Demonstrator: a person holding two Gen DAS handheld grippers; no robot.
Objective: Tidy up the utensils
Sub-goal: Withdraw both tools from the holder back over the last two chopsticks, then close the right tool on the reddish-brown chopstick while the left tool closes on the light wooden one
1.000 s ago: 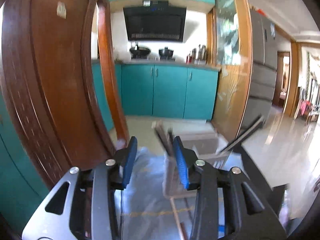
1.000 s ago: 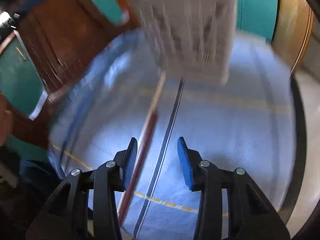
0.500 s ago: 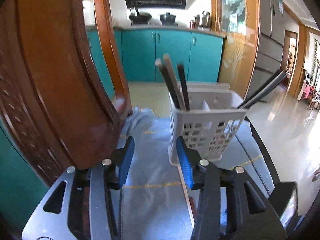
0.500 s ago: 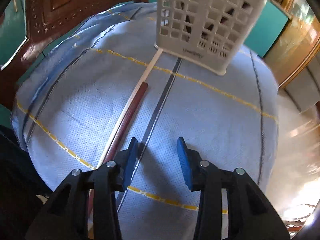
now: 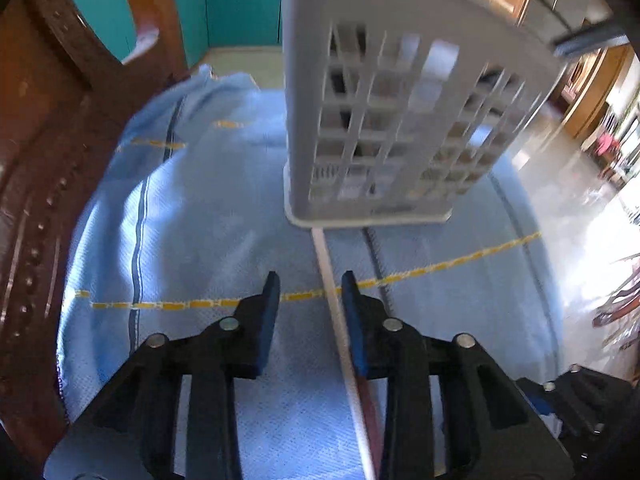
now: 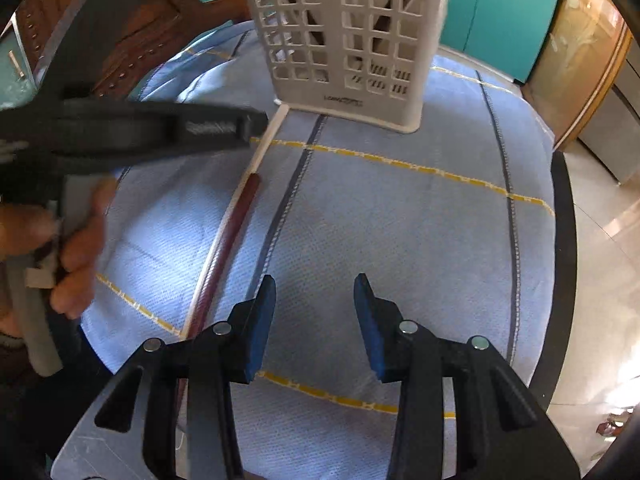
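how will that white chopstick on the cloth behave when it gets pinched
The white chopstick looks thin, straight and rigid, so probably stiff and light. Its slim smooth shaft may slip or pivot between the closing left tool. The blue cloth should limit rolling.

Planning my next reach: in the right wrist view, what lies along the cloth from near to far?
Right hand-held gripper → dark red chopstick lying on the blue cloth → left hand-held gripper, jaws closing over the white chopstick → white utensil basket.
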